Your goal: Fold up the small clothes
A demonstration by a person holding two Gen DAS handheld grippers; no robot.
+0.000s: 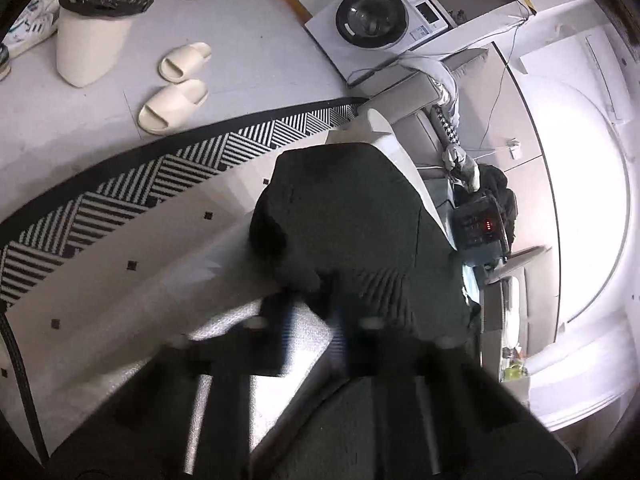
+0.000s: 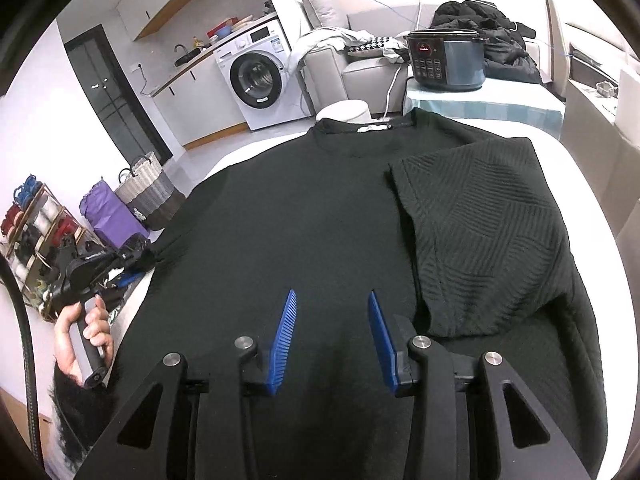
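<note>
Right gripper (image 2: 332,340), blue jaws parted and empty, hovers above the black ribbed knit top (image 2: 304,216) lying on the white table (image 2: 592,200), right side folded in; left gripper (image 1: 310,308) pinches its left edge, next folding that side inward.

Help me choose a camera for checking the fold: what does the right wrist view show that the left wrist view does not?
Only the right wrist view shows the whole black top spread on the white table, its right side already folded over, the collar label, the open right gripper above the cloth, and the person's left hand. Only the left wrist view shows the slippers, bin and striped rug; its own left gripper is blurred against the cloth. Both show the top, the washing machine and the cooker.
</note>
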